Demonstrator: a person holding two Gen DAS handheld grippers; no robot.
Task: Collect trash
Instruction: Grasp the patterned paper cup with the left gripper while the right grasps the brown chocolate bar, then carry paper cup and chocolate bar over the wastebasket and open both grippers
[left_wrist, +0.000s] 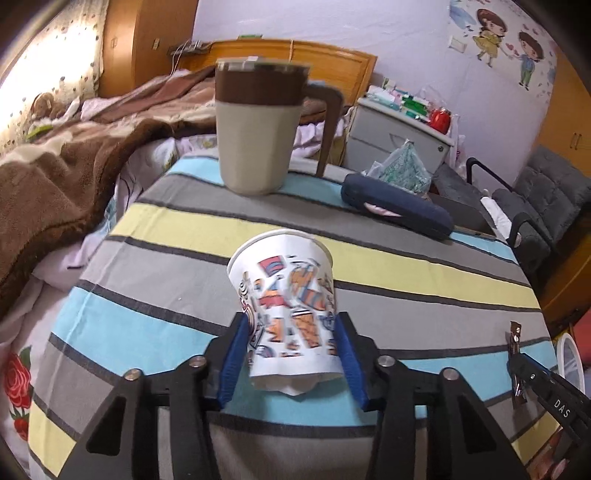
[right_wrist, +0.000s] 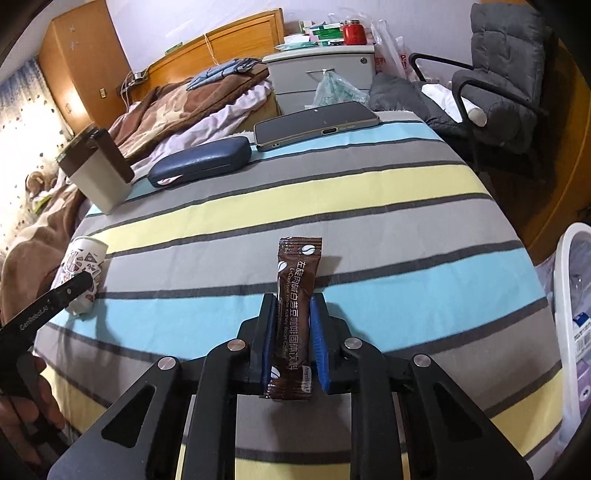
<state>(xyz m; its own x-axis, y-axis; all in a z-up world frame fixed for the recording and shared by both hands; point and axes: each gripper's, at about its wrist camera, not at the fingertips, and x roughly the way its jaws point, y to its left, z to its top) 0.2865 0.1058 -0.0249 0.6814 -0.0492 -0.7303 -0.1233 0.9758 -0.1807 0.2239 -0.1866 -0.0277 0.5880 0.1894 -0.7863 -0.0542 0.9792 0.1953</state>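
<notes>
We see the left gripper (left_wrist: 293, 332) clamped on a printed paper cup (left_wrist: 286, 306) above the striped tablecloth (left_wrist: 177, 229), a mug (left_wrist: 258, 129) at its twelve o'clock. The right gripper (right_wrist: 293, 321) pinches a brown coffee sachet (right_wrist: 295, 314), upright, the white bin (right_wrist: 569, 295) at three o'clock.

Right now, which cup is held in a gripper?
The printed paper cup, clamped in the left gripper; the beige-and-brown mug stands free on the table.

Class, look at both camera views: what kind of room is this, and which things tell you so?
Most likely a bedroom: a bed with a brown blanket and wooden headboard, a bedside cabinet, and cartoon wall stickers.
</notes>
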